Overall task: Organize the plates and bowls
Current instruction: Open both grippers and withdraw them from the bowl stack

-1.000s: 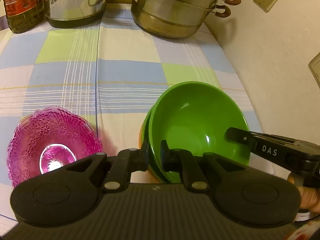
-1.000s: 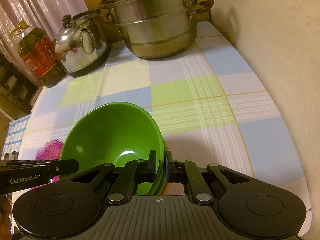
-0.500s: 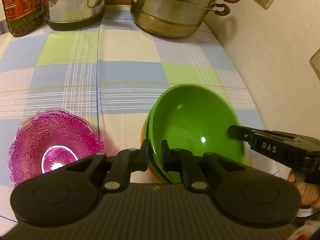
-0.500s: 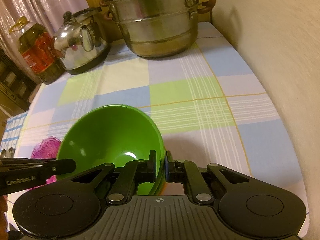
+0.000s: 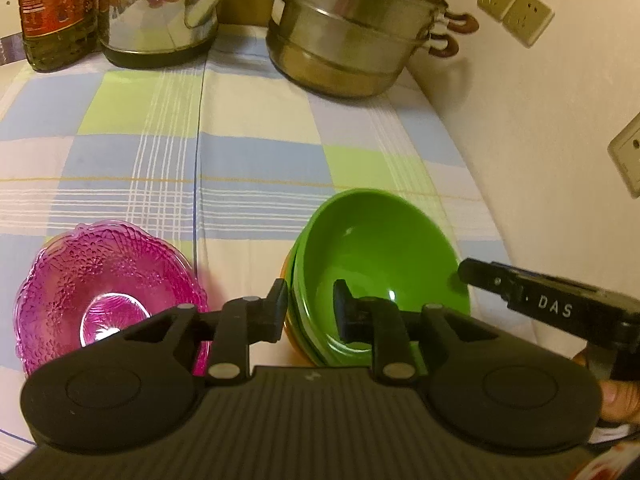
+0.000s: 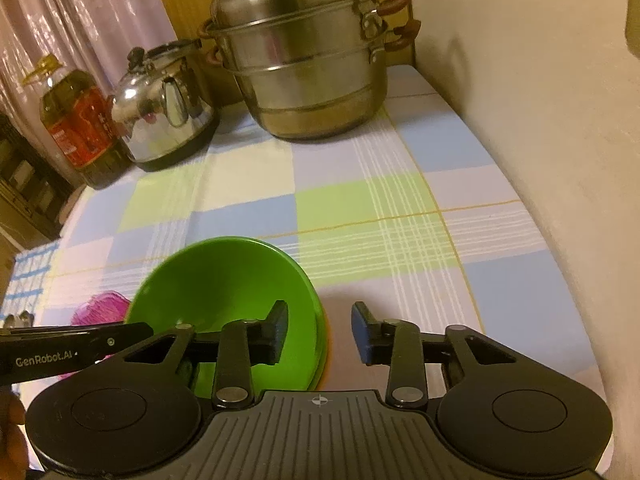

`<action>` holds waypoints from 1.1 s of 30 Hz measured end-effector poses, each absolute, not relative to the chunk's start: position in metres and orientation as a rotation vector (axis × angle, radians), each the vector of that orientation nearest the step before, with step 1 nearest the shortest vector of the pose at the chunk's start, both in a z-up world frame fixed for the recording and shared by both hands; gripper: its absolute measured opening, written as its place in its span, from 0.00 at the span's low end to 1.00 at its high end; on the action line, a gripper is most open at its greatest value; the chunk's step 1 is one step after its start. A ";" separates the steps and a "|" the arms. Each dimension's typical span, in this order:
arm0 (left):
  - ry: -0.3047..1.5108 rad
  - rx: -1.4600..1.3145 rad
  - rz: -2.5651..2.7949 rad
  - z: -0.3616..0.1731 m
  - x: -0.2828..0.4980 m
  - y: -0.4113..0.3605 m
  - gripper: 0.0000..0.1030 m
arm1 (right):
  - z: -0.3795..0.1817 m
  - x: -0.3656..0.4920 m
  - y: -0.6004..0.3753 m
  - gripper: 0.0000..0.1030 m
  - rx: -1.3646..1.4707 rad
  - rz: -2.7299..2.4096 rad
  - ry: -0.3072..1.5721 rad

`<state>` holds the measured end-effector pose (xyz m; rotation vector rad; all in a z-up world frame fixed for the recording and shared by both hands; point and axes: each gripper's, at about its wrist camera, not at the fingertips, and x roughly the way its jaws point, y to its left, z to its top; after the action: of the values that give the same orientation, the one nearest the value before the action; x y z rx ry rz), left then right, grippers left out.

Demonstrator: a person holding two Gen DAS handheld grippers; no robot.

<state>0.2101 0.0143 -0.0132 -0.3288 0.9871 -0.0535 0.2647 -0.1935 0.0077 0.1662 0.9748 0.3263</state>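
A stack of nested green bowls with an orange edge underneath rests on the checked tablecloth. My left gripper straddles the stack's near-left rim. Its jaws are opening and the pads stand clear of the rim. My right gripper straddles the stack's right rim, jaws also opening and wider apart, with no pad touching. One of its fingers shows in the left wrist view beside the bowls. A pink patterned glass bowl sits alone to the left of the stack.
At the back stand a steel steamer pot, a steel kettle and an oil bottle. A wall with sockets runs along the table's right edge. A hand holds the right gripper.
Both grippers were shut on the green stack's rim. Their jaws have now parted and let the rim go, the right wider than the left. The hands have hardly moved.
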 end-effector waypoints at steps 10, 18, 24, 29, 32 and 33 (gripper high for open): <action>0.913 -0.344 -0.028 0.007 0.173 0.013 0.55 | 0.020 0.236 -0.200 0.37 0.202 0.328 0.972; 0.894 -0.358 0.008 0.004 0.139 0.007 0.56 | 0.021 0.207 -0.207 0.37 0.216 0.318 0.988; 0.896 -0.320 0.030 -0.001 0.120 -0.002 0.56 | 0.024 0.187 -0.214 0.37 0.225 0.306 0.982; 0.889 -0.299 0.046 0.001 0.105 -0.009 0.56 | 0.026 0.171 -0.219 0.37 0.226 0.300 0.984; 0.888 -0.277 0.062 0.003 0.098 -0.014 0.56 | 0.026 0.164 -0.222 0.37 0.232 0.296 0.989; 0.887 -0.273 0.069 0.003 0.096 -0.015 0.56 | 0.025 0.162 -0.224 0.37 0.235 0.294 0.989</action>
<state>0.0957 -0.0149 0.0027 -0.2735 0.8871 0.0688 0.1619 -0.2237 0.0254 0.2346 0.9890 0.2937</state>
